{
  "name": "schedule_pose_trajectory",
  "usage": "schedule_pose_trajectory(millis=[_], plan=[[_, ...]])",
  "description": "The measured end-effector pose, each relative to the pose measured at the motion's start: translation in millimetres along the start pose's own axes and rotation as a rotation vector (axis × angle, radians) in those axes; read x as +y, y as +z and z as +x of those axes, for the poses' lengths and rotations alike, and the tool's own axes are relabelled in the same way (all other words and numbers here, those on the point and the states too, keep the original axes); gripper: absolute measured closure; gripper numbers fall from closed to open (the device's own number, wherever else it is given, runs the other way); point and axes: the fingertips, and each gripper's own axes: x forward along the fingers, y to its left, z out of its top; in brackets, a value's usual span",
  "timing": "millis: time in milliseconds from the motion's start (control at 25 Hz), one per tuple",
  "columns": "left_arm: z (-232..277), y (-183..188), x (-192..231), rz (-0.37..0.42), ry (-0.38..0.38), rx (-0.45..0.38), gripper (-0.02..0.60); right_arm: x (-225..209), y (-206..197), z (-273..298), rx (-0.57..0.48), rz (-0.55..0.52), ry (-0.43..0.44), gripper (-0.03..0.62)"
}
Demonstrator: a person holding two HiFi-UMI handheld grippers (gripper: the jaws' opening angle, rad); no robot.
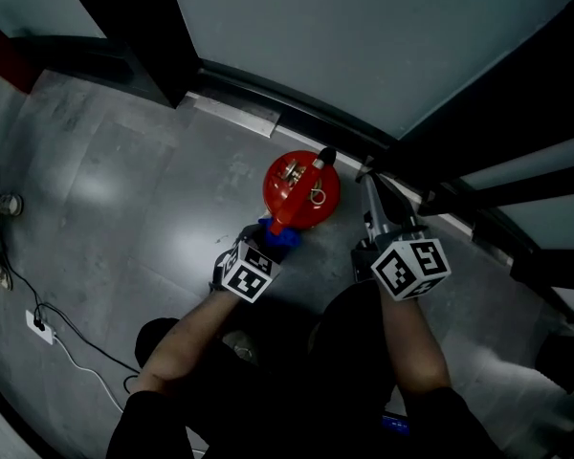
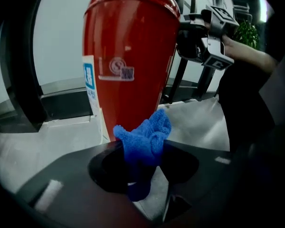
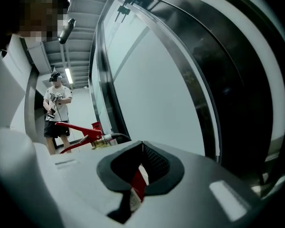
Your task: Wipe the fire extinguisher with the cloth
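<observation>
Head view, left to right: left gripper (image 1: 260,245) is low beside the fire extinguisher (image 1: 301,194), which stands upright on the floor (image 1: 124,189) close to the glass wall (image 1: 383,36). Right gripper (image 1: 369,178) sits up near the top on the other side.

Left gripper view: jaws clamped on a bunched blue cloth (image 2: 145,137). The wad pokes out ahead of the jaws, at or just off the lower red body. Can't confirm contact.

Right gripper view: jaws closed and nothing pinched as far as I can see, only a red sliver of the body showing behind them. The red handle (image 3: 73,129) lies off to its left, not held.

Risks as I read it:
- Nothing is actually gripping the extinguisher. A hard sideways wipe could tip it or slide it towards the glass.
- Only a small wad of cloth is in front. If it drags on the paint it could pull out of the jaws, then bare jaw plastic scrapes the body.
- The right gripper is close to the handle, so a stray nudge could snag it.
</observation>
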Motion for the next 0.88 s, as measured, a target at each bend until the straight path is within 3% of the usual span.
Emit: schedule_pose_trajectory(millis=[200, 400, 680, 880], plan=[[22.8, -15.5, -1.9, -0.035, -0.033, -0.063, 0.407, 8.0, -10.2, 4.4, 0.032, 0.006, 0.010, 0.589], [38.0, -25.6, -2.0, -0.037, -0.061, -0.065, 0.407, 11.3, -16.4, 5.6, 0.071, -0.025, -0.016, 0.589], [62.2, -54.7, 3.7, -0.019, -0.067, 0.033, 0.407, -12.7, -39.1, -0.6, 0.206, -0.022, -0.136, 0.589], [82.8, -74.1, 6.9, -0.039, -0.066, 0.103, 0.407, -9.3, -52.3, -2.2, 0.269, -0.042, -0.127, 0.589]])
